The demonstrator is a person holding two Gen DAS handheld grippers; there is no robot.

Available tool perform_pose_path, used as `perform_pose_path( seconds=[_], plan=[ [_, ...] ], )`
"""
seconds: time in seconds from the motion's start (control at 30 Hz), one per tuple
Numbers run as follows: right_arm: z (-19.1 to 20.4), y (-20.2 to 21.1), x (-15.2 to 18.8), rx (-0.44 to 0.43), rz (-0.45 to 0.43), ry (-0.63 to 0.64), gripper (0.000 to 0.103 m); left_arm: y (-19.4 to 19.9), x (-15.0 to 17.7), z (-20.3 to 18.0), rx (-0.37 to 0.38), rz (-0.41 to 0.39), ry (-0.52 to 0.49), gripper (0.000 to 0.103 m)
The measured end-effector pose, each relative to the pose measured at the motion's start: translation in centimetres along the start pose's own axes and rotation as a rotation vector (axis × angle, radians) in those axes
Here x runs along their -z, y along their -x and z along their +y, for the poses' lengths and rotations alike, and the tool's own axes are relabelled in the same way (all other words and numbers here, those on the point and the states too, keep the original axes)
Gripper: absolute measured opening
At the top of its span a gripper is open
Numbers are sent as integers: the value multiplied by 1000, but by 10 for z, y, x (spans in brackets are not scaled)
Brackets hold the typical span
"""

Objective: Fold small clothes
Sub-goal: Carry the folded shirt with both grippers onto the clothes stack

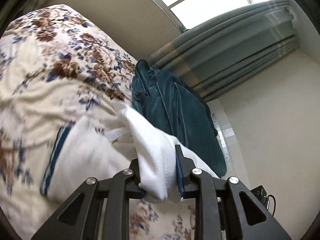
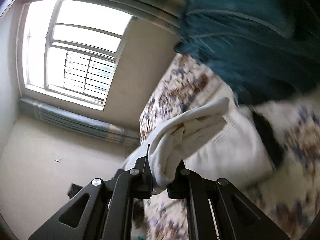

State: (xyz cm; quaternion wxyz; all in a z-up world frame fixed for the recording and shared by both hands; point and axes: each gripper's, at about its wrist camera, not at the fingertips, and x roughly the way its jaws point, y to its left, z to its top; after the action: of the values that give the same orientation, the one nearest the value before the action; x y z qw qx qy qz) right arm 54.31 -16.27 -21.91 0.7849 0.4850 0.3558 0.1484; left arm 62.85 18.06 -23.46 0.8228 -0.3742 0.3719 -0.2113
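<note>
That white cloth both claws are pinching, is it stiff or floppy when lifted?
Probably floppy: the white garment bunches and sags between the left gripper and right gripper. Likely light, since thin folds hang freely. It seems unlikely to slip; both jaws clamp thick wads.

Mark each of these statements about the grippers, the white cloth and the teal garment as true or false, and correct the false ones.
1. The left gripper is shut on the white cloth. True.
2. The right gripper is open and holds nothing. False: it is shut on the white cloth too.
3. A teal garment lies on the floral bedding. True.
4. The bedding is plain grey. False: it is cream with brown and blue flowers.
5. The curtain fully covers the window. False: it is drawn aside and the panes show bright.
</note>
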Motion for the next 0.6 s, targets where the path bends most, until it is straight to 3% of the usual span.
perform_pose_path(
  seconds=[0.1, 0.2, 0.3, 0.4, 0.6],
  plan=[
    [-34, -61, -7, 36, 39, 21, 10, -38, -1, 48, -44, 37, -21, 20],
    [-90, -103, 11, 128, 109, -9, 10, -79, 32, 114, -152, 142, 17, 20],
    [-143, -124, 31, 197, 169, -73, 10, -85, 73, 161, -173, 189, 88, 20],
    [-171, -130, 43, 209, 201, -102, 10, -73, 91, 166, -157, 175, 84, 21],
    [-171, -122, 44, 220, 213, -69, 10, -61, 101, 149, -186, 188, 23, 24]
  ],
)
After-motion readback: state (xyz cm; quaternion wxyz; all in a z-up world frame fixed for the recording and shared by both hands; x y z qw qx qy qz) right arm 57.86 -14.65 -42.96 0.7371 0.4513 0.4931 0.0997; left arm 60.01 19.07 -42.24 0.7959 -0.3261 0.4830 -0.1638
